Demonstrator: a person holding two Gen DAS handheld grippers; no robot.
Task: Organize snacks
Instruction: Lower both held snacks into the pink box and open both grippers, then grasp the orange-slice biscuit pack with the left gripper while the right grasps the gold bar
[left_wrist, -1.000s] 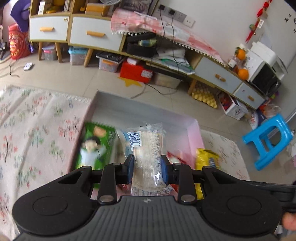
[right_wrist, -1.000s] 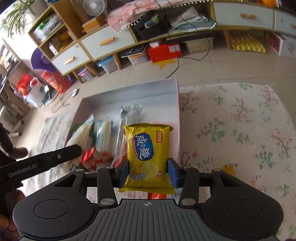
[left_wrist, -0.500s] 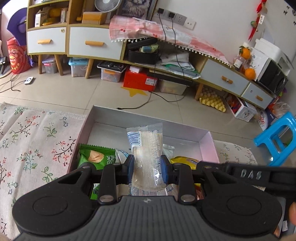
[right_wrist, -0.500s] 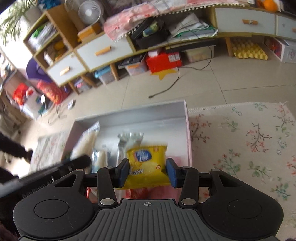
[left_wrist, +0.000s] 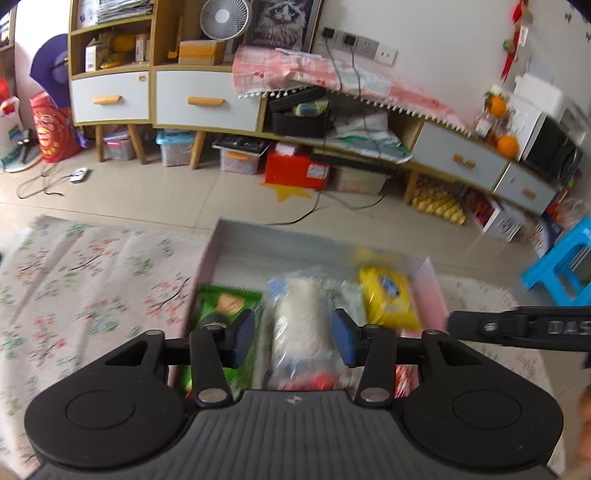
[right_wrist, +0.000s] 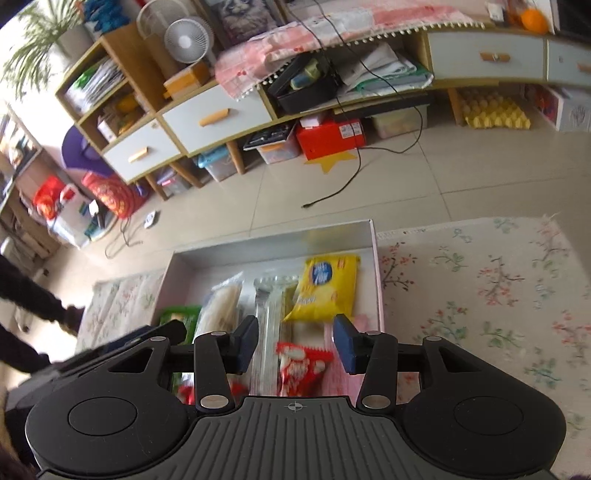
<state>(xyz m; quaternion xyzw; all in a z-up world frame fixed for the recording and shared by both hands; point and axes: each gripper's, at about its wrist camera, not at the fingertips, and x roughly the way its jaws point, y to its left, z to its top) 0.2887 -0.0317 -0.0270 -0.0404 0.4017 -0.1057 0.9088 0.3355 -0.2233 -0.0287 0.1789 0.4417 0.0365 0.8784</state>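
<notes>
Left wrist view is blurring as the left gripper (left_wrist: 293, 341) is just spreading its jaws off the clear packet (left_wrist: 299, 321), its lower end hiding below.

Table (right_wrist: 480, 288) under floral cloth (left_wrist: 92, 280). On it: shallow pink-walled tray (right_wrist: 379, 280), touching the cloth, snack packets inside.

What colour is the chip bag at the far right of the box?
Yellow, with a blue round logo. The chip bag shows best in the right wrist view.
</notes>
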